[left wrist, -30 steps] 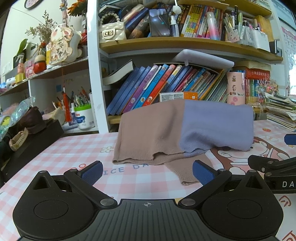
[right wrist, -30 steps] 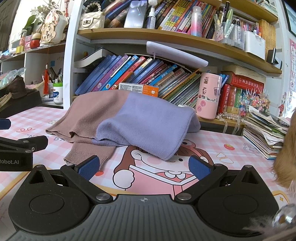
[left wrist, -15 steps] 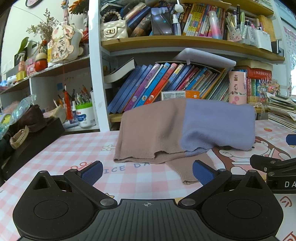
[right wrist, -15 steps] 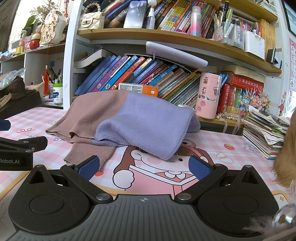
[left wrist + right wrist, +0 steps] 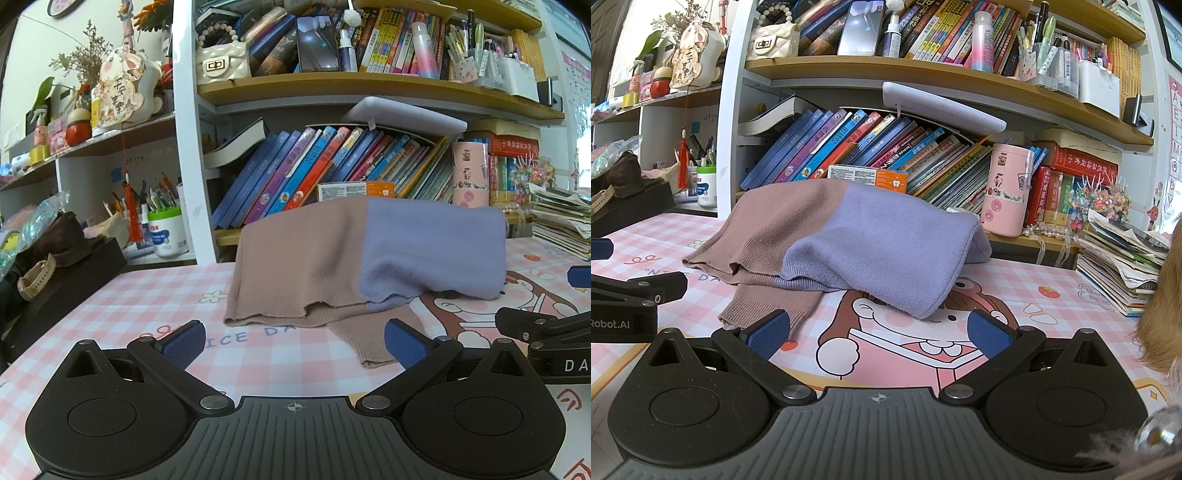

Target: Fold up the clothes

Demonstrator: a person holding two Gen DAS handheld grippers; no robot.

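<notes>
Sweater [image 5: 365, 258] ahead of gaping tongs [image 5: 293, 341]

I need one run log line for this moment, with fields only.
task: fold clothes | sweater: folded on table, one sleeve sticking out | left gripper: open, empty | right gripper: open, empty

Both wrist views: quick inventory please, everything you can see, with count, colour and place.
Knit sweater: one, brown and lilac halves, folded on the table, brown sleeve end sticking out toward the grippers.
Pink checked cartoon table mat: one, under the sweater.
Pink cylindrical tin: one, on the low shelf right of the sweater.
Leaning books: many, mostly blue, shelf behind the sweater.
White pen pot: one, green rim, far left.
Stack of booklets: one, table's right edge.
Left gripper: black, blue pads, open, empty.
Right gripper: same, open, empty.
</notes>
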